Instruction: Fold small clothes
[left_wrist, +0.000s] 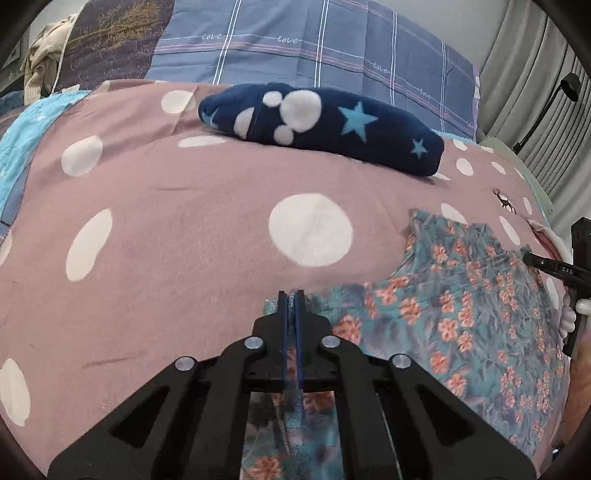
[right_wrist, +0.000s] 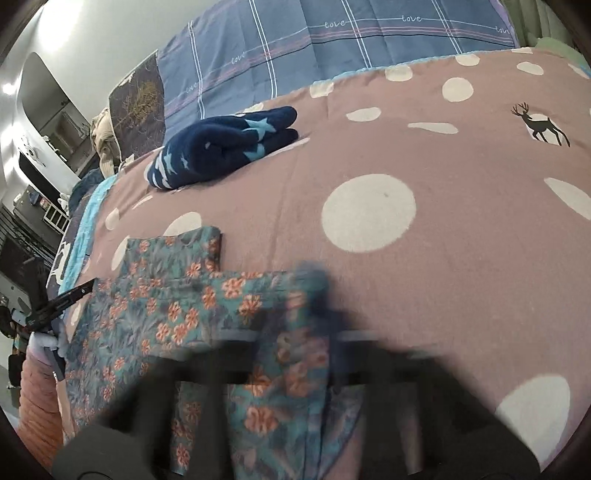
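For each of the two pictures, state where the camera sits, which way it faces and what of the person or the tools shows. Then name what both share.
Left wrist: sits on the left tool, faces down the bed; shows it shut on the floral garment, the right tool at right.
Right wrist: sits on the blurred right tool, same direction; left tool and a sleeve at left.
Shared: garment, folded navy star fleece, dotted bedspread.
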